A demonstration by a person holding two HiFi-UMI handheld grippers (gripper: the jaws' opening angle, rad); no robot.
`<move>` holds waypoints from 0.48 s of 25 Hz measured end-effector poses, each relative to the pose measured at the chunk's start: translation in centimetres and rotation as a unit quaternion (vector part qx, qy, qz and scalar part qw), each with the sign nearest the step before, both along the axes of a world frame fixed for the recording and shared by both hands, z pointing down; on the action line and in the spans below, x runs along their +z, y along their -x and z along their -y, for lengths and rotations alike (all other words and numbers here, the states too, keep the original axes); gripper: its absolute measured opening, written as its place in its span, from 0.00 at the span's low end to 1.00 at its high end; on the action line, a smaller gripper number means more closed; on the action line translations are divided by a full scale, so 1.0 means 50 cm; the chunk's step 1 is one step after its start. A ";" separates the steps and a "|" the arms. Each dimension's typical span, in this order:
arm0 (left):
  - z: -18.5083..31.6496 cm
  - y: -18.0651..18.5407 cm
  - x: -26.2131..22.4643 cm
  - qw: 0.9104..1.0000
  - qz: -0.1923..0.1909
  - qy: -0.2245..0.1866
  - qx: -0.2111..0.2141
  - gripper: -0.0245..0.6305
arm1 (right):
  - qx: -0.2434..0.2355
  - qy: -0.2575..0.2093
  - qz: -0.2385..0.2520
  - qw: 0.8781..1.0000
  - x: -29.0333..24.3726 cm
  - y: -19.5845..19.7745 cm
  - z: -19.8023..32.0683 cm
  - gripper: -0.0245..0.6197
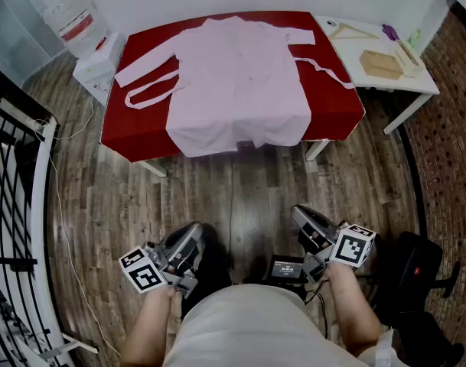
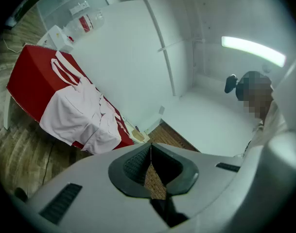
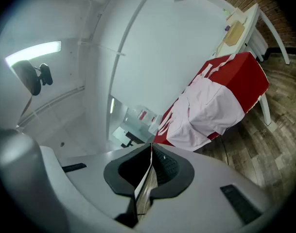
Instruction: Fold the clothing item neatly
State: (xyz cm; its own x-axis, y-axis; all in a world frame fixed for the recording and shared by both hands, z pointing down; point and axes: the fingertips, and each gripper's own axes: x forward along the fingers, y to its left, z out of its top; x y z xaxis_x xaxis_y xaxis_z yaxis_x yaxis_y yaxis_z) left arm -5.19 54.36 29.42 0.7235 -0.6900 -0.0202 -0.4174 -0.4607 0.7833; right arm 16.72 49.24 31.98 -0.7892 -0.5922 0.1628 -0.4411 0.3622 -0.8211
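Left gripper (image 1: 189, 241) at 7 o'clock, right gripper (image 1: 304, 222) at 5, both fingers pressed together on nothing, well apart from the pink garment (image 1: 236, 90) spread on the red desk (image 1: 133, 132) at 12: thin, limp, light, prob. a robe w/ ties, so pinch sleeve ends or hem (image 1: 217, 145) corners.

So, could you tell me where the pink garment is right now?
In the head view the pink garment lies spread flat on the red table ahead, its hem hanging over the near edge, left of the white side table.
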 end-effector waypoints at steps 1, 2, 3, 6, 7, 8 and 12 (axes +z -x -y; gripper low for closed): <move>0.016 0.009 0.001 1.000 0.002 -0.003 0.002 0.05 | 0.001 -0.002 -0.002 1.000 0.002 0.009 0.015 0.06; 0.033 0.018 0.003 1.000 0.003 -0.007 0.005 0.05 | 0.003 -0.003 -0.004 1.000 0.003 0.019 0.031 0.06; 0.051 0.027 0.005 1.000 0.005 -0.010 0.007 0.05 | 0.004 -0.005 -0.006 1.000 0.004 0.030 0.048 0.06; 0.108 0.056 0.010 1.000 0.007 -0.018 0.016 0.05 | 0.014 -0.009 -0.011 1.000 0.005 0.062 0.101 0.06; 0.129 0.066 0.011 1.000 0.007 -0.020 0.021 0.05 | 0.019 -0.009 -0.013 1.000 0.004 0.072 0.119 0.06; 0.151 0.077 0.011 0.999 0.007 -0.022 0.027 0.05 | 0.023 -0.010 -0.016 1.000 0.003 0.084 0.136 0.06; 0.238 0.135 0.001 0.998 0.012 -0.036 0.049 0.05 | 0.038 -0.014 -0.033 0.999 -0.002 0.129 0.204 0.06</move>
State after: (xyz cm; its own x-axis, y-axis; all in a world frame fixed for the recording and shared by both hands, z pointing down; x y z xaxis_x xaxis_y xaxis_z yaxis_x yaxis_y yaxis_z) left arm -11.94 42.45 29.50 0.7878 -0.6139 -0.0489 -0.3867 -0.5549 0.7366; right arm 10.28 39.04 31.87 -0.7301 -0.6550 0.1950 -0.5205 0.3481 -0.7797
